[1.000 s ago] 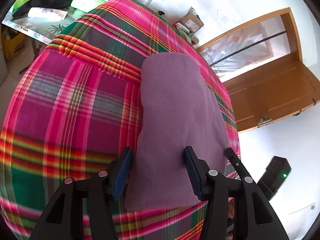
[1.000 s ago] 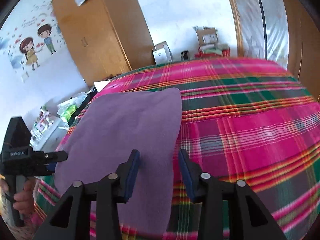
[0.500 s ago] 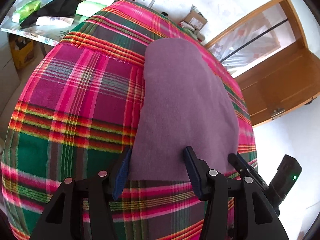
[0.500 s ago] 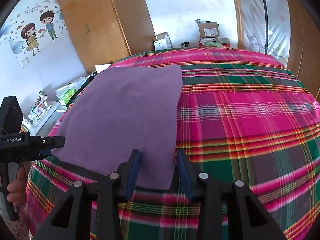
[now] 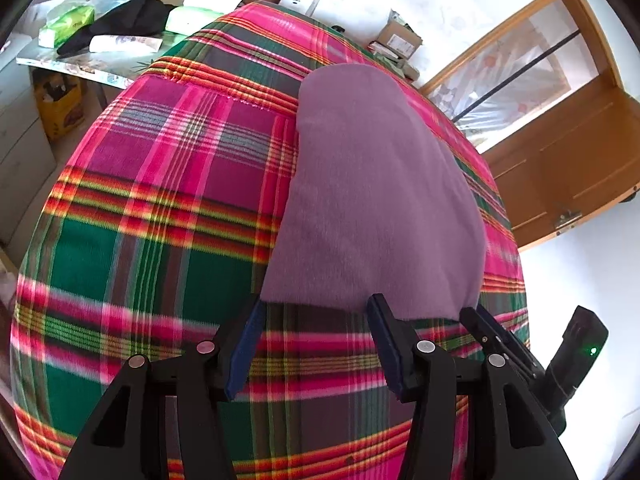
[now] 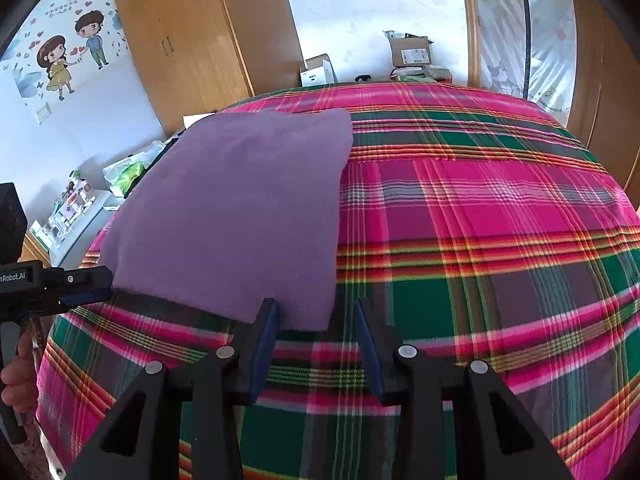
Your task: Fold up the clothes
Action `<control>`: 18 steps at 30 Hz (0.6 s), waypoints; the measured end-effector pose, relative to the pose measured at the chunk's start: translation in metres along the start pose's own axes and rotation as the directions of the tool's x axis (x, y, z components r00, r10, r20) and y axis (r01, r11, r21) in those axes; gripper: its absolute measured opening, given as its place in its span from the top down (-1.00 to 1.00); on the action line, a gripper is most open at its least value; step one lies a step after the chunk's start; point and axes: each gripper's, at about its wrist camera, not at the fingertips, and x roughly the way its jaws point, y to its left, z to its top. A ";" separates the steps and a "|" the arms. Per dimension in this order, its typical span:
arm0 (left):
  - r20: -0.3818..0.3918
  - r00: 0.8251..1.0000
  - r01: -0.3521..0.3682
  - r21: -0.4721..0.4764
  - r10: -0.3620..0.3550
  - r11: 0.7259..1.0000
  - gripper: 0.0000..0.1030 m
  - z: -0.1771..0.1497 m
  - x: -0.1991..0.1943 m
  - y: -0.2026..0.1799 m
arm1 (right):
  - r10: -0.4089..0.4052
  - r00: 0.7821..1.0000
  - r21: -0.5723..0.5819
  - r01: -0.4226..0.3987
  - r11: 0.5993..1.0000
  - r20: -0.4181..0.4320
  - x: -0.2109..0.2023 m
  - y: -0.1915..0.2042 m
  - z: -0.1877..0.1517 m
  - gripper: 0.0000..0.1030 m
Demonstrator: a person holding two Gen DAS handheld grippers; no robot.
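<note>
A purple folded cloth point(image 5: 372, 200) lies flat on the plaid bedspread point(image 5: 160, 208). In the left wrist view my left gripper point(image 5: 316, 312) hovers open just short of the cloth's near edge, with bare bedspread between its blue pads. The right gripper point(image 5: 494, 332) shows at the cloth's near right corner. In the right wrist view the cloth point(image 6: 240, 208) spreads up and to the left, and my right gripper point(image 6: 316, 314) stands open with the near right corner lying flat between its fingers, unpinched. The left gripper point(image 6: 80, 284) sits at the cloth's near left corner.
A cluttered side table point(image 5: 100, 44) stands beyond the bed's left side. Cardboard boxes point(image 6: 412, 54) sit by the far wall, a wooden wardrobe point(image 6: 188, 40) at the back left, a wooden door point(image 5: 568, 168) on the right. A hand point(image 6: 16, 372) holds the left gripper's handle.
Both grippers have drawn back along the cloth, from above its near part to its near edge. The cloth lies flat and has not shifted. Both sets of jaws keep their width.
</note>
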 end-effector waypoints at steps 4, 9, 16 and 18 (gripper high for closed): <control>0.013 1.000 -0.027 0.012 0.027 1.000 -0.07 -0.008 -0.002 -0.005 | -0.002 1.000 0.002 0.002 1.000 -0.009 -0.006 0.001 -0.006 0.24; 0.035 0.997 -0.075 0.060 0.073 0.995 -0.07 -0.018 0.003 -0.021 | 0.018 1.000 -0.003 -0.018 1.000 -0.022 -0.013 0.007 -0.016 0.24; 0.090 0.981 -0.182 0.124 0.171 0.976 -0.07 -0.032 0.006 -0.042 | 0.012 1.000 -0.002 -0.012 1.000 -0.028 -0.017 0.013 -0.023 0.19; 0.103 0.973 -0.219 0.141 0.206 0.965 -0.07 -0.035 0.008 -0.048 | 0.008 1.000 -0.008 -0.008 1.000 -0.028 -0.018 0.014 -0.024 0.16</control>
